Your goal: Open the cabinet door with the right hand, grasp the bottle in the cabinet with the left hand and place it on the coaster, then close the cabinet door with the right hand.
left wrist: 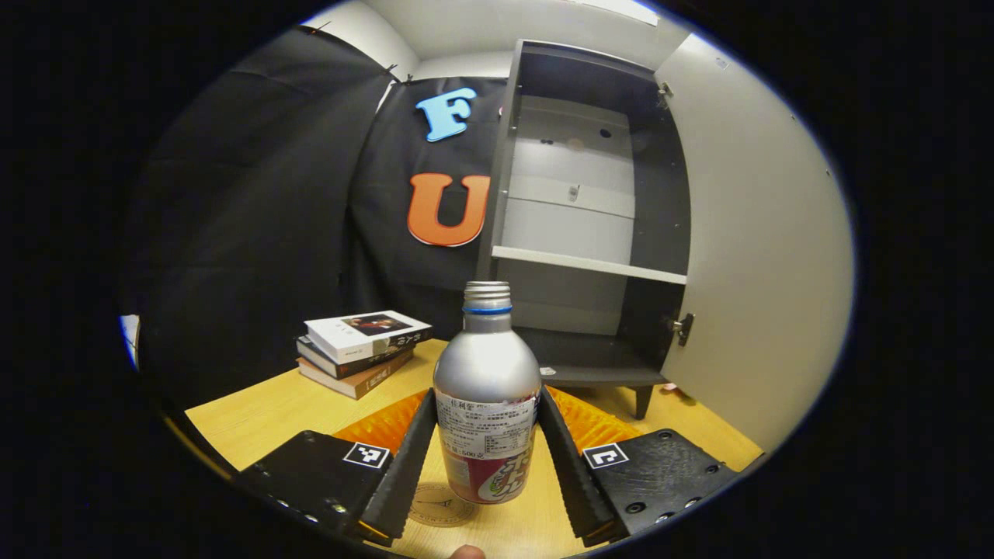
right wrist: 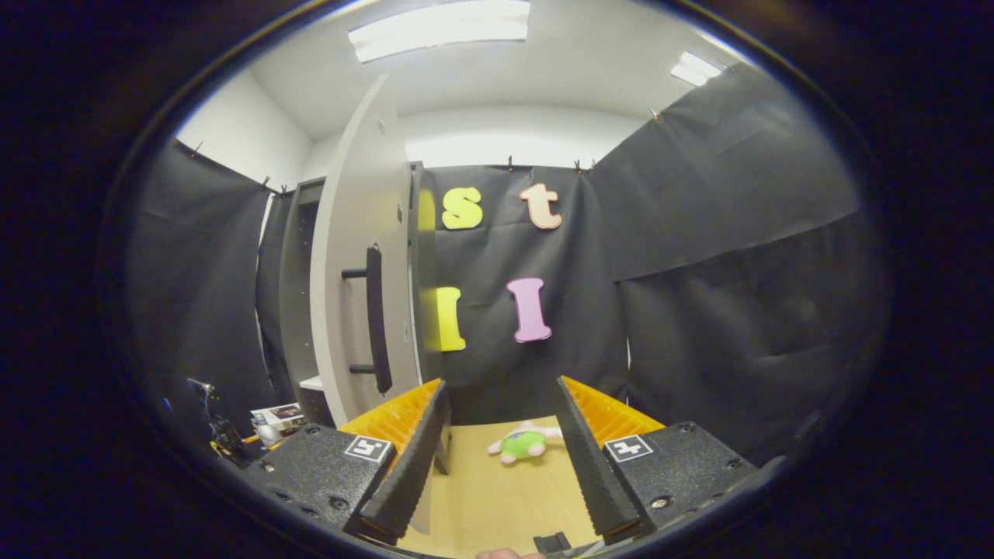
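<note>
While the left gripper [left wrist: 488,458] is clamping the upright bottle [left wrist: 487,396] just above the coaster [left wrist: 439,506], the right gripper [right wrist: 497,450] is hanging parted, empty, nearer the cabinet door [right wrist: 361,256].

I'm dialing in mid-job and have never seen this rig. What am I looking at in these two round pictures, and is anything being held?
There is no robot arm here. A person holds a two-finger gripper in each hand, and a fisheye camera rides on each one, looking forward along its jaws.

In the left gripper view, the left gripper has its jaws pressed on either side of a silver bottle, so the bottle is held. Just below it on the wooden table lies a round coaster. Behind are a stack of books and the cabinet, with its door swung open.

In the right gripper view, the right gripper is open and holds nothing. The door's dark handle shows to its left, and a small plush toy lies on the table ahead.
</note>
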`<state>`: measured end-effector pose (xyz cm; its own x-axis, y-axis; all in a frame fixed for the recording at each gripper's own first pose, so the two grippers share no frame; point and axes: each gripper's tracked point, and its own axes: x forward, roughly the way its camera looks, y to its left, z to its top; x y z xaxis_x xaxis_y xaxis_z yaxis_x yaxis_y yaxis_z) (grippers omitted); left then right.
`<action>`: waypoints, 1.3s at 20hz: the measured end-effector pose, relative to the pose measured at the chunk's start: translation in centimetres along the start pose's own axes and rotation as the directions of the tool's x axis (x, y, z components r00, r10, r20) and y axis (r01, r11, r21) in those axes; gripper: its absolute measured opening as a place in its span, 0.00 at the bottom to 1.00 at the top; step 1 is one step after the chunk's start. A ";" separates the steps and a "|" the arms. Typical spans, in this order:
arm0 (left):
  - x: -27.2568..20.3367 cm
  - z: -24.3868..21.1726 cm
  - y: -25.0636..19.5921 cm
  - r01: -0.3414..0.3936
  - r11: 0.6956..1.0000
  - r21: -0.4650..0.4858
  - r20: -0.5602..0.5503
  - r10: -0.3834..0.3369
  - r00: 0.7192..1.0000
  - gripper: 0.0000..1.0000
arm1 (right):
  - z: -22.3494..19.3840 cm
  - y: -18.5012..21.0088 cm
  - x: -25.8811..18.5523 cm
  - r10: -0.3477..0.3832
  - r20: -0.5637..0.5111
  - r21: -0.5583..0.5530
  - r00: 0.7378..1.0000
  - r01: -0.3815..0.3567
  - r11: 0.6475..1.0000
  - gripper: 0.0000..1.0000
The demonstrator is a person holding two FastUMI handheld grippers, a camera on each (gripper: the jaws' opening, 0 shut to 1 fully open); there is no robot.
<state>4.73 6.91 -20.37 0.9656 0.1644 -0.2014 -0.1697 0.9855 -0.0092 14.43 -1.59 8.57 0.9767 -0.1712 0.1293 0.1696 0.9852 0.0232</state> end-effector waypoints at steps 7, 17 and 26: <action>0.4 -4.5 2.4 -0.106 0.991 0.087 0.018 0.105 0.994 0.75 | 1.7 1.6 -1.0 -0.022 -0.022 -0.092 1.000 0.020 0.996 0.86; 0.9 -7.0 3.0 -0.118 0.989 0.089 0.039 0.115 0.993 0.76 | 2.4 4.9 -1.2 0.006 -0.044 -0.108 0.999 -0.010 0.994 0.86; 0.2 -7.5 2.7 -0.092 0.986 0.142 0.011 0.091 0.996 1.00 | 2.4 5.3 -0.7 0.012 -0.039 -0.100 0.999 -0.016 0.995 0.86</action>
<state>2.99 9.28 -27.76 0.9483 0.2540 -0.1905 -0.2279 0.9623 0.1488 14.33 3.77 10.97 0.9830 -0.1595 0.0909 0.1667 0.9829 -0.0781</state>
